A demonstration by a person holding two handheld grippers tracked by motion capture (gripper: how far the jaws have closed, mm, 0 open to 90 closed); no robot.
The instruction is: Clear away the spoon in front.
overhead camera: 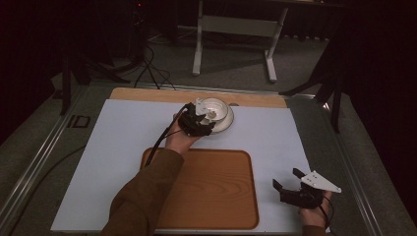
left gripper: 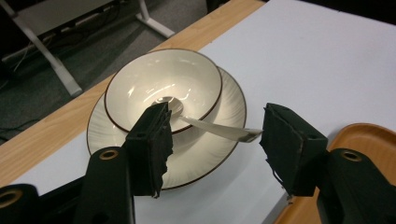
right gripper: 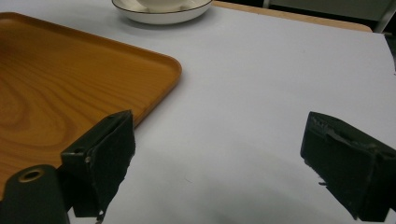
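Note:
A cream bowl (left gripper: 163,84) with a dark rim stands on a matching plate (left gripper: 219,154) at the back of the white sheet. In the bowl lies a metal spoon (left gripper: 219,129), its flat handle sticking out over the rim. My left gripper (left gripper: 217,116) is open and low over the plate's near side, and the handle's end lies between its jaws, close to the right one. From above, the left gripper (overhead camera: 207,122) is at the bowl (overhead camera: 219,109). My right gripper (overhead camera: 286,178) hovers open over the sheet's front right, and nothing is between its fingers (right gripper: 105,154).
An empty wooden tray (overhead camera: 216,196) lies at the front centre, just left of the right gripper, and its corner (right gripper: 159,70) is near that gripper's left jaw. The white sheet (overhead camera: 128,128) covers a wooden tabletop (overhead camera: 147,94). A white desk frame (overhead camera: 233,29) and cables lie on the floor beyond.

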